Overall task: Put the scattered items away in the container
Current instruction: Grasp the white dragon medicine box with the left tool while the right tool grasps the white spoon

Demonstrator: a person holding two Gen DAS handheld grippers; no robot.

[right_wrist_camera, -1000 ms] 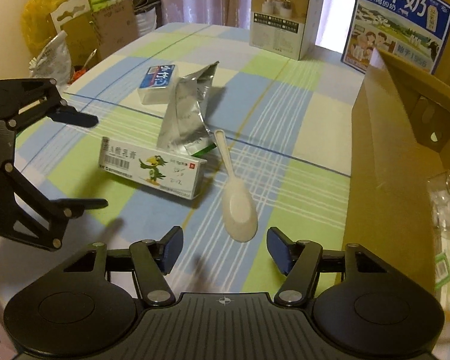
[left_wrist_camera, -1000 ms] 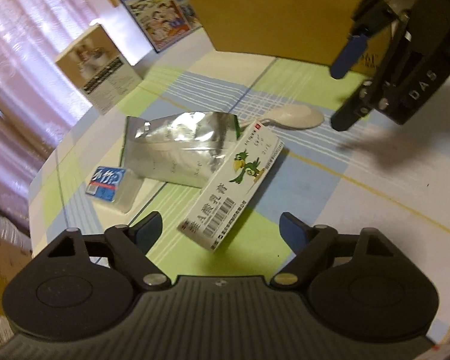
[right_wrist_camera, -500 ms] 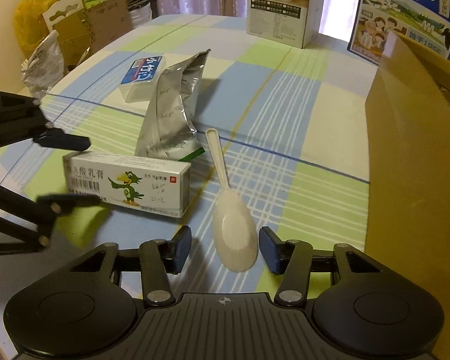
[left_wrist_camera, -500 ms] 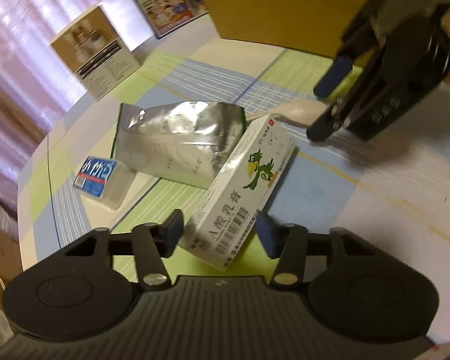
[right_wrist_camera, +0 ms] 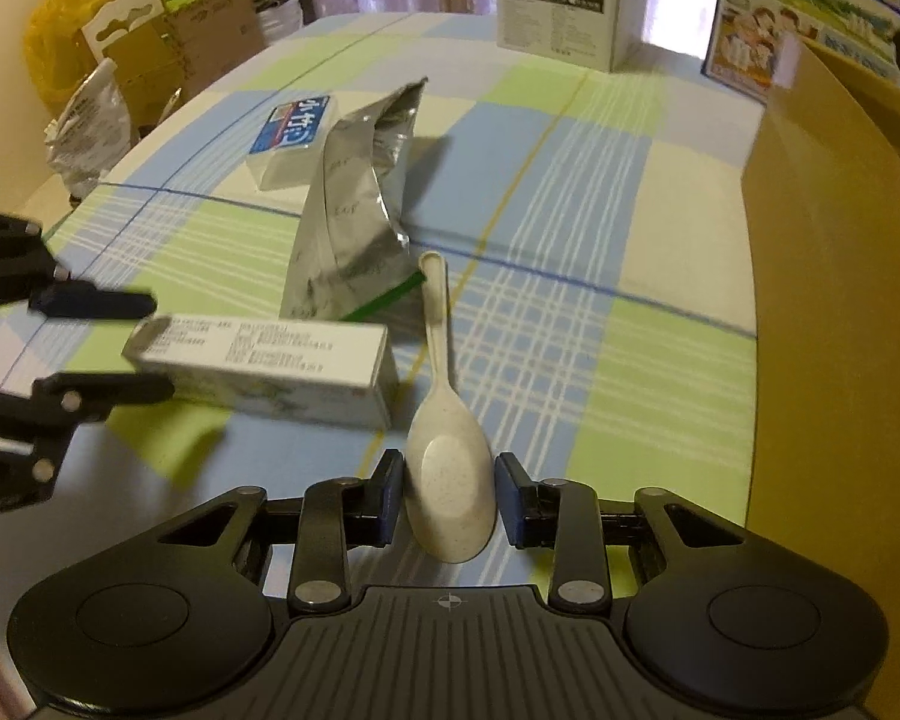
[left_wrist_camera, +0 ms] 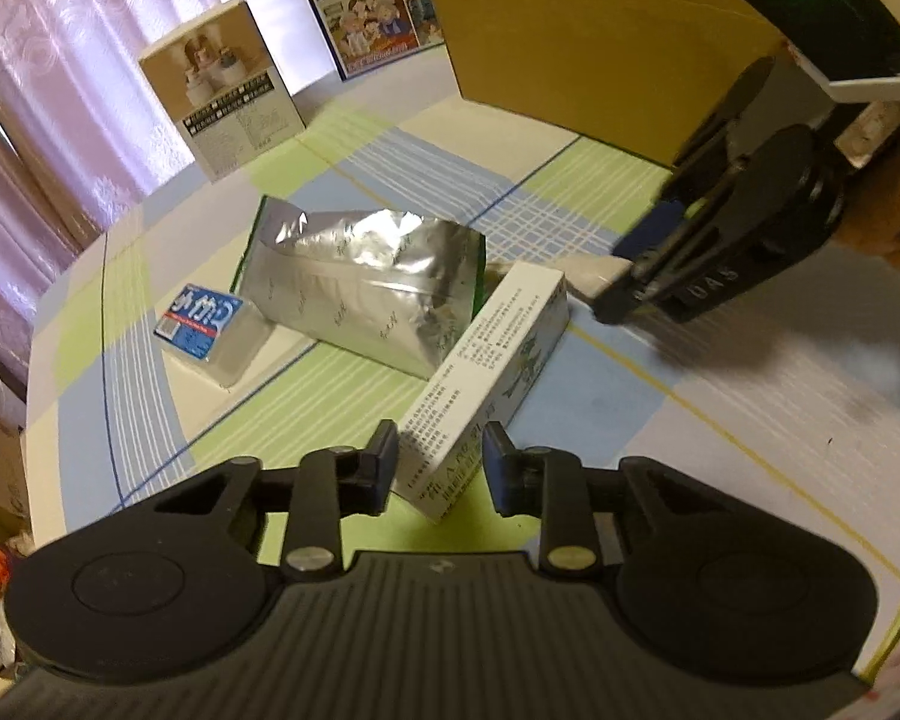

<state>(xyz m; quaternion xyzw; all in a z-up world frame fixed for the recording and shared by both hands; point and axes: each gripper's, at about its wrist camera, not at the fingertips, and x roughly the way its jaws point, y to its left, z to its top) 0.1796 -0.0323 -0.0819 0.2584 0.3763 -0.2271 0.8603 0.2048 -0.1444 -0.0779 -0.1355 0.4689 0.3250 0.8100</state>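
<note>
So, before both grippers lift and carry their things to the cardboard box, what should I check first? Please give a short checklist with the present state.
1. Left gripper jaws, just closing, press the white carton: ok.
2. Carton held near its middle: not ok, gripped at one end.
3. Right gripper jaws, just closing, press the spoon bowl: ok on the left, cannot tell on the right.
4. Spoon handle clear of the foil bag: cannot tell, they sit very close.
5. Cardboard box open at the top: ok.
</note>
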